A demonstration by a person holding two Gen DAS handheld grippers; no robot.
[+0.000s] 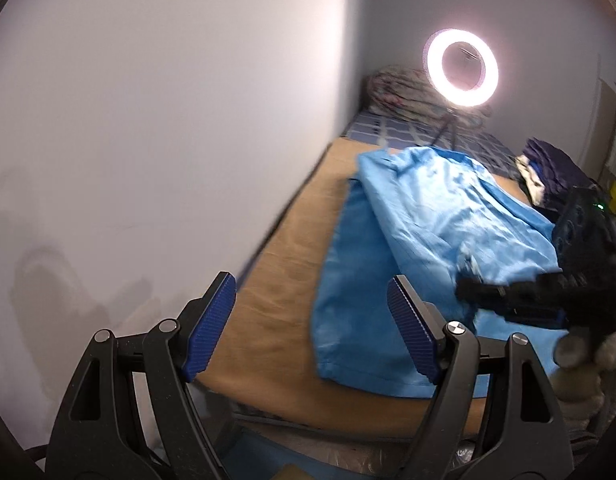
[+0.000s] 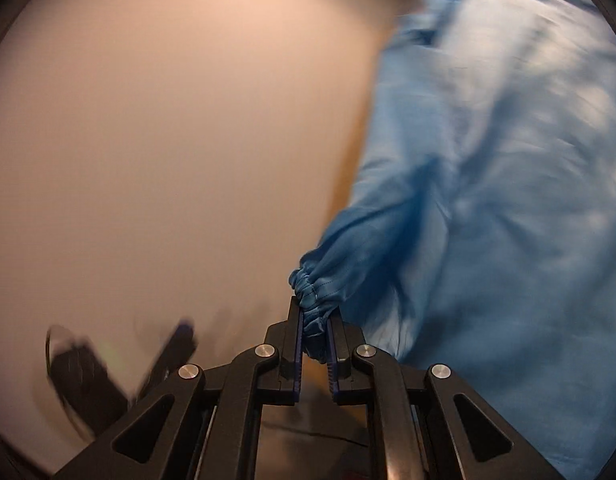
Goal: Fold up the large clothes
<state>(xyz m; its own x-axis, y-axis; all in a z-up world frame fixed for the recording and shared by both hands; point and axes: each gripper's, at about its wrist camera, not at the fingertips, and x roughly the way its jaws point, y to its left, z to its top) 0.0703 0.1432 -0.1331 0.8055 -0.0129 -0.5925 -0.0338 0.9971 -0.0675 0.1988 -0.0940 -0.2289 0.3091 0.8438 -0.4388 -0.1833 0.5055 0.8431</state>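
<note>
Roughly early on: blue coat (image 1: pixel 419 216) lies rumpled on the tan bed (image 1: pixel 276 280), w/ no neat fold showing. Right gripper (image 2: pixel 313 330) is clamped on a sleeve cuff (image 2: pixel 308 284); left gripper (image 1: pixel 311 328) is wide apart, empty. Most folding's left, prob.

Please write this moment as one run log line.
left tongs: open, empty | right tongs: shut on elastic cuff of light blue fabric garment | garment lies on tan bed sheet

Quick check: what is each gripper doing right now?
Left gripper: open, empty.
Right gripper: shut on the sleeve cuff of the blue garment.
</note>
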